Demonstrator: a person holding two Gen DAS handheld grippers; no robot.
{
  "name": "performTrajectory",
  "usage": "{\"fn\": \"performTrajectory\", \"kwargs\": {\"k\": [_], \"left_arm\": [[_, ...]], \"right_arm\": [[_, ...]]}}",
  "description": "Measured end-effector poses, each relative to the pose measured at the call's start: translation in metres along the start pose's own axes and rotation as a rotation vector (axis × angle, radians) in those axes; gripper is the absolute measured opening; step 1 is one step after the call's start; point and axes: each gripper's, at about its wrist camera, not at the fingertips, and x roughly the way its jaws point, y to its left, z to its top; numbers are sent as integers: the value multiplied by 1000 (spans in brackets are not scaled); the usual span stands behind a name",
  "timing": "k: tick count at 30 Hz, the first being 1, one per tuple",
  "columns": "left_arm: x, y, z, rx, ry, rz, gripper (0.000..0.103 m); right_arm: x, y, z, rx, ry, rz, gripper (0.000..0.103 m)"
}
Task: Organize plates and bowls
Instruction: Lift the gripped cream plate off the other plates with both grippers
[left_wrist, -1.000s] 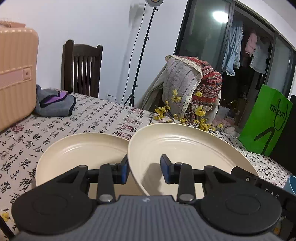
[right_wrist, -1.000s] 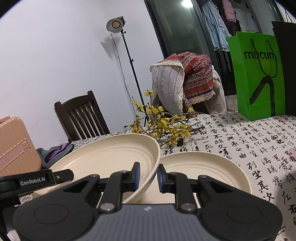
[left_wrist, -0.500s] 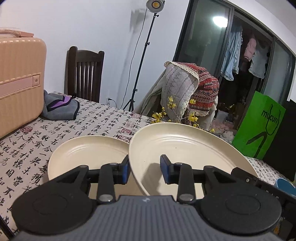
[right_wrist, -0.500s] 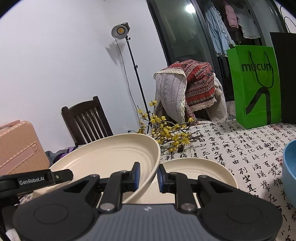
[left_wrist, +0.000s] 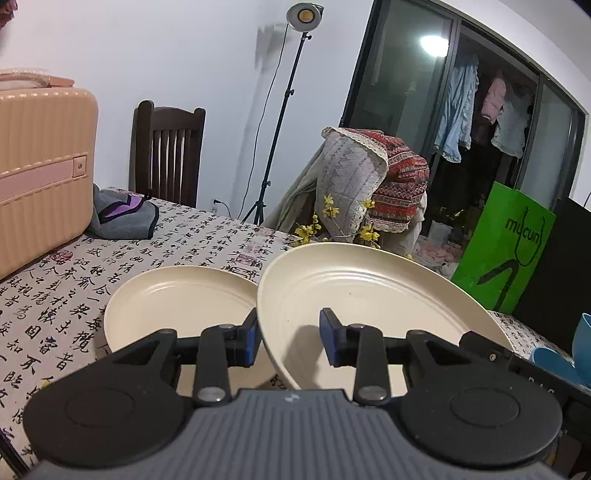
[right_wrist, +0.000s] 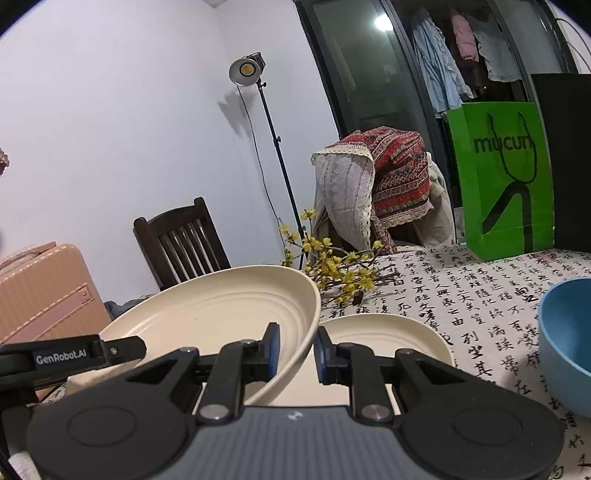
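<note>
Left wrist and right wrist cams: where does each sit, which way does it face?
Left wrist: on the left gripper, facing across the table; jaws straddle the tilted plate's left rim.
Right wrist: on the right gripper, same direction; jaws clamp that plate's right rim, left gripper's arm visible.
Shared: tilted plate, flat plate, green bag.

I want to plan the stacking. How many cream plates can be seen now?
2. One cream plate is tilted, held by its rim in both grippers. The second plate lies flat on the table beside it. More may be hidden.
</note>
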Motion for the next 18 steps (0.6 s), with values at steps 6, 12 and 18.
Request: {"fn": "performTrajectory", "kwargs": {"k": [6,12,18], "left_arm": [[-19,-6,-1,12,-13,-5,33],[-37,-11,-3,17,-24,-13,33],[-53,-17,-7,24,-33,-23,33]], "right_arm": [[-19,-1,-1,3,-15,-1,19],[-38,-1,0,3,-30,2,19],[-57,-1,-2,1,-45,1,19]]}}
